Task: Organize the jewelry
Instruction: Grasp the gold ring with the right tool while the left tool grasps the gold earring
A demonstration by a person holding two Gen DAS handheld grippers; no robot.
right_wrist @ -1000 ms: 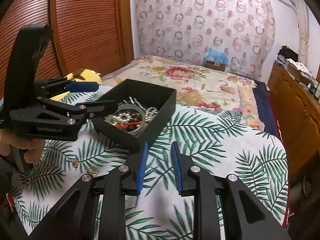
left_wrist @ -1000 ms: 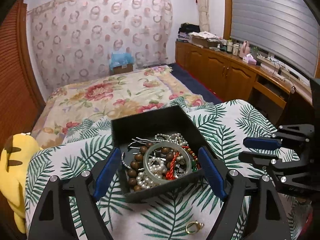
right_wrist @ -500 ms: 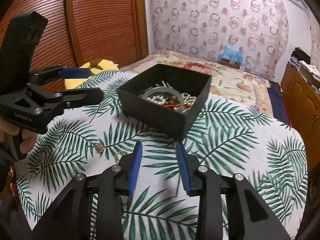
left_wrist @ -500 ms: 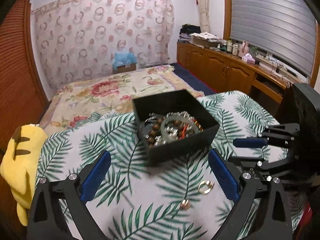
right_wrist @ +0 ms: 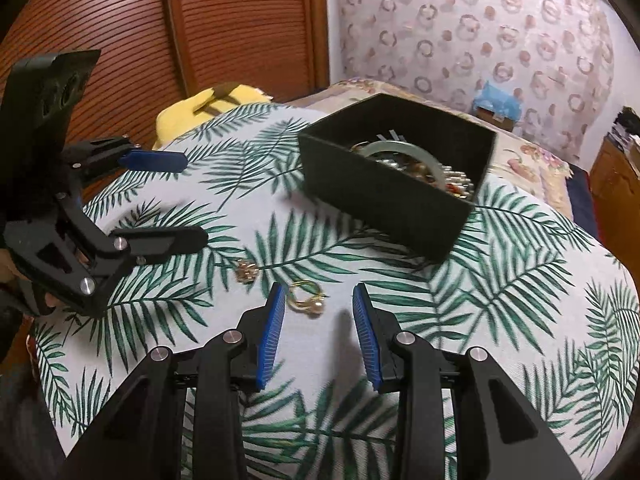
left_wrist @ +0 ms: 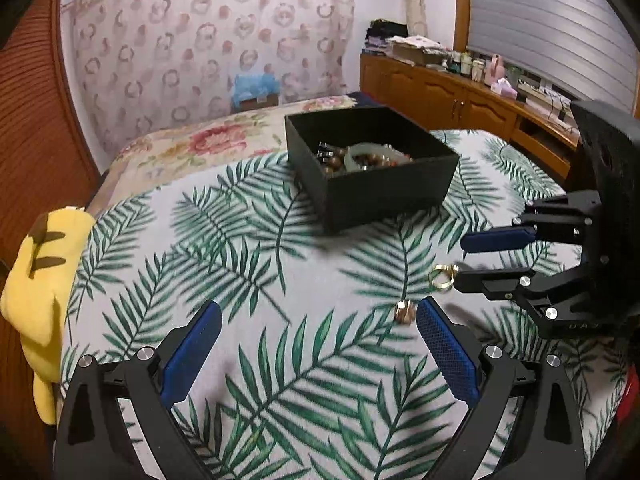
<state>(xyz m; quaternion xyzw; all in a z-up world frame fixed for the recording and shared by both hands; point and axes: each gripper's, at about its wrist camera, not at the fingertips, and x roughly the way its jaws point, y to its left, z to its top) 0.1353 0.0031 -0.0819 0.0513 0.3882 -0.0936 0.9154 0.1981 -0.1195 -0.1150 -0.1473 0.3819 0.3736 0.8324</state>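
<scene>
A black box (left_wrist: 372, 196) (right_wrist: 384, 200) stands on the palm-leaf cloth, filled with beads, pearls and a pale green bangle (right_wrist: 404, 150). On the cloth in front of it lie a gold ring with a pearl (right_wrist: 306, 297) (left_wrist: 441, 277) and a small gold piece (right_wrist: 247, 270) (left_wrist: 404, 312). My right gripper (right_wrist: 318, 294) (left_wrist: 460, 260) is open low over the cloth. The ring lies between its blue fingertips, close to the left one, and the pads do not press it. My left gripper (left_wrist: 318, 312) (right_wrist: 192, 200) is wide open and holds nothing. The small gold piece sits just inside its right fingertip.
A yellow plush toy (left_wrist: 40, 280) (right_wrist: 208, 108) lies at the cloth's left edge. A bed with a floral cover (left_wrist: 192, 144) is beyond the box. Wooden cabinets (left_wrist: 460, 96) run along the right wall and slatted wooden doors (right_wrist: 120, 20) stand on the left.
Both grippers have drawn back from the box and sunk toward the cloth. Both pairs of jaws have widened. The gold ring now lies between the right gripper's fingertips.
</scene>
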